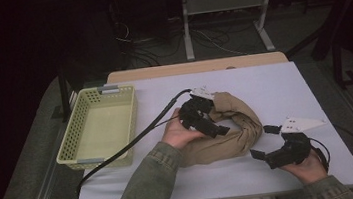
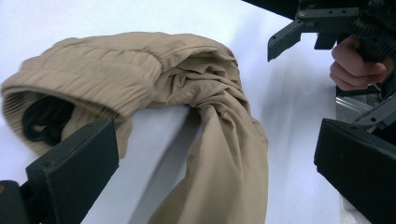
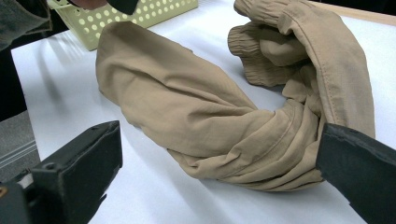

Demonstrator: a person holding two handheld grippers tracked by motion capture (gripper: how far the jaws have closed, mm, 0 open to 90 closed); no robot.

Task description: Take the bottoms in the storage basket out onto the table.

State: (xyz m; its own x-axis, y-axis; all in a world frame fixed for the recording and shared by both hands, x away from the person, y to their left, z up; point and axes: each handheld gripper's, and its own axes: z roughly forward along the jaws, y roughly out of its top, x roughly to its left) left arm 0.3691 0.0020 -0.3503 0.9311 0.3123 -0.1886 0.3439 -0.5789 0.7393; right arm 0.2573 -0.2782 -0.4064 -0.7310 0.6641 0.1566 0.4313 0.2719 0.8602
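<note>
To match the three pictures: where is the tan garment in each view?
High view: tan garment curled at table centre, right of the yellow basket.
Left gripper view: across the middle.
Right gripper view: centre, basket at top left.
Shared landmark: the white tabletop.

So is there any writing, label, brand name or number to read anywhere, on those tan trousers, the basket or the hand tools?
None can be read.
Tan trousers: no label or print shows.
Yellow basket: plain, no lettering.
Left gripper and right gripper: black jaws and pale plates with no visible marking.
White table: bare of text.
</note>
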